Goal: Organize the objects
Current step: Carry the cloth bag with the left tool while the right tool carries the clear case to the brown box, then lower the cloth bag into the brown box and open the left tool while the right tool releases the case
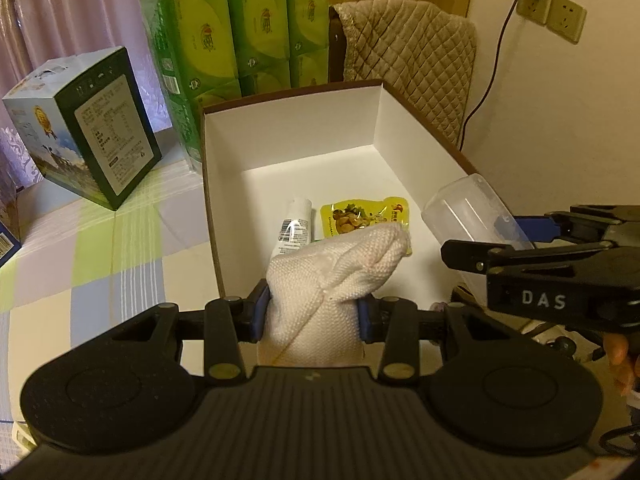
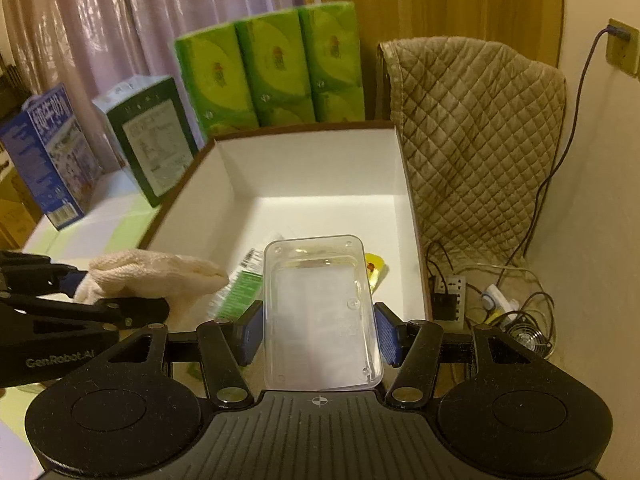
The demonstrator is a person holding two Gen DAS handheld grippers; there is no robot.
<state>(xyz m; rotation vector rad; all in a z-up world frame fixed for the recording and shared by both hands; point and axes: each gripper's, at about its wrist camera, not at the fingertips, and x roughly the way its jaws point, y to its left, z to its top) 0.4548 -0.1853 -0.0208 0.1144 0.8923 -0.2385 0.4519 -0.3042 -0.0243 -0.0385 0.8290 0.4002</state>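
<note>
**A:** Two things are in hand at once. My left claw (image 1: 310,316) is clamped on the white knitted cloth (image 1: 332,276), pads pressing both sides of the bundle, and it hangs over the near rim of the open white box (image 1: 288,140).

**B:** And the other side?

**A:** My right claw (image 2: 318,334) grips the clear plastic container (image 2: 320,312) across its width, tilted forward over the same box (image 2: 320,164), toward its right-hand wall.

**B:** What's already inside?

**A:** A white tube with a barcode (image 1: 294,224) and a yellow snack packet (image 1: 360,214), lying side by side on the box floor near its front. The back half of the floor is bare.

**B:** So which step is this?

**A:** I'd call it the drop-off: both items carried over the box, neither released yet. I judge the sorting partly done.

**B:** Next move?

**A:** Lower each claw below the rim before opening. The cloth is soft and will slump, so I'd aim it at the near left corner, clear of the tube. The container is rigid and could clatter onto the packet; the bare back right corner looks safer. The two claws sit near each other, so I'd release one at a time.

**B:** Anything around it?

**A:** The green tissue packs (image 1: 240,40) stand just behind the box on the bench (image 1: 100,248).
</note>
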